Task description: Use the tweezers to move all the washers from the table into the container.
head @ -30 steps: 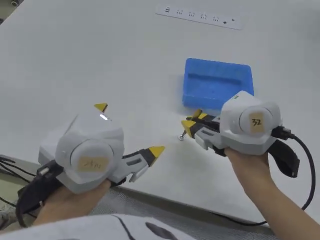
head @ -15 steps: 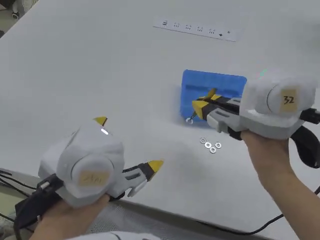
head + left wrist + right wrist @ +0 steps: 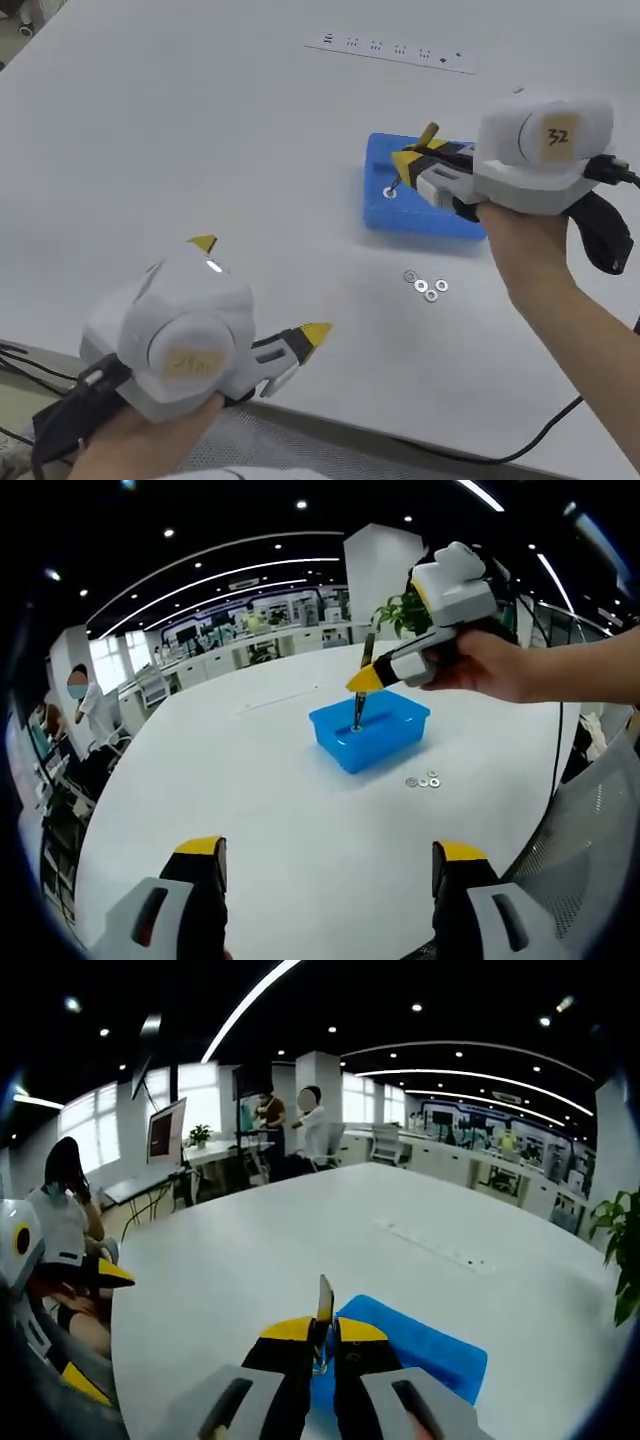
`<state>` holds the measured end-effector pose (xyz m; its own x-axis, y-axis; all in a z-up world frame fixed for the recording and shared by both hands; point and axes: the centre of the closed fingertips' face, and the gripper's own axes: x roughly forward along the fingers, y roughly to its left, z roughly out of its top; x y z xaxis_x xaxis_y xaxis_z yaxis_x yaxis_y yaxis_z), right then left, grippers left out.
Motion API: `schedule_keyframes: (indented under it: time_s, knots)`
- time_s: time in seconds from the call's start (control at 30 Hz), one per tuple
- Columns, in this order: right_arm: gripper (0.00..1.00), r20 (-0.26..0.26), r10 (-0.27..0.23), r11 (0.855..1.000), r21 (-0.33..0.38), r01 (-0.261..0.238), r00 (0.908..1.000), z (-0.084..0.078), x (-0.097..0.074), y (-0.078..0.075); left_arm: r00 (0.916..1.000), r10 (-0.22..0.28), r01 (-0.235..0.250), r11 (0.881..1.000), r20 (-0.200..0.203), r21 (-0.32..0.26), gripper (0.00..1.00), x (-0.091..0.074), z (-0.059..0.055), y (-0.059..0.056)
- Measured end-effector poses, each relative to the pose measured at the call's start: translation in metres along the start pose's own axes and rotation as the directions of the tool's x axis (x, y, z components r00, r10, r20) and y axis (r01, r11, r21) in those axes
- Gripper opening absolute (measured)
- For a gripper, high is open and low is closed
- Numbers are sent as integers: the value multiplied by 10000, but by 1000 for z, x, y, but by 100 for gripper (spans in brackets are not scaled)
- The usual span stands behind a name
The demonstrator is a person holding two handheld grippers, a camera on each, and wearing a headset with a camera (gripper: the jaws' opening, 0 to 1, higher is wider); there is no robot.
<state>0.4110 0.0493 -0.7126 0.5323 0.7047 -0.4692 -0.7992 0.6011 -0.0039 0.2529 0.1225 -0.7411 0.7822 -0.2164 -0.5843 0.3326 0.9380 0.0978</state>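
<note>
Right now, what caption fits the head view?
Tweezers in the right gripper hold a washer at the blue container; more washers lie on the table.

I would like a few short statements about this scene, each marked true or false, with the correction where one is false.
1. The right gripper holds the tweezers above the blue container. True.
2. All the washers are inside the container. False: several washers lie on the table, beside the container.
3. The left gripper is shut on a washer. False: its jaws stand open and hold nothing.
4. A white power strip lies on the far side of the table. True.
</note>
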Motion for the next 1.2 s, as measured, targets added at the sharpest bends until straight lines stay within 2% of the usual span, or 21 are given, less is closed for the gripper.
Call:
schedule_keyframes:
  time_s: [0.07, 0.2, 0.43, 0.93, 1.2]
  knots:
    - [3, -28, -143, 9999, 20, 143, 9999, -2, 4, -3, 10000, -31, 31, 10000, -6, 1, 87, 0, 0, 0]
    - [3, -343, -88, 9995, 289, 98, 9994, -13, 12, -3, 9999, -94, 95, 9999, -104, 48, 87, 1, -2, -2]
    - [3, -822, -7, 10000, -3, 7, 9966, -30, 20, 5, 10000, 51, -51, 10000, -85, 58, 87, 0, -1, 1]
    - [3, -1282, 125, 9998, -144, -145, 9917, -48, 24, 12, 9999, 93, -93, 10000, -102, -13, 87, -1, -2, 3]
    - [4, -1255, 117, 9999, -16, -120, 9920, -48, 23, 11, 9999, 106, -106, 9999, -122, -30, 88, -1, -2, 3]
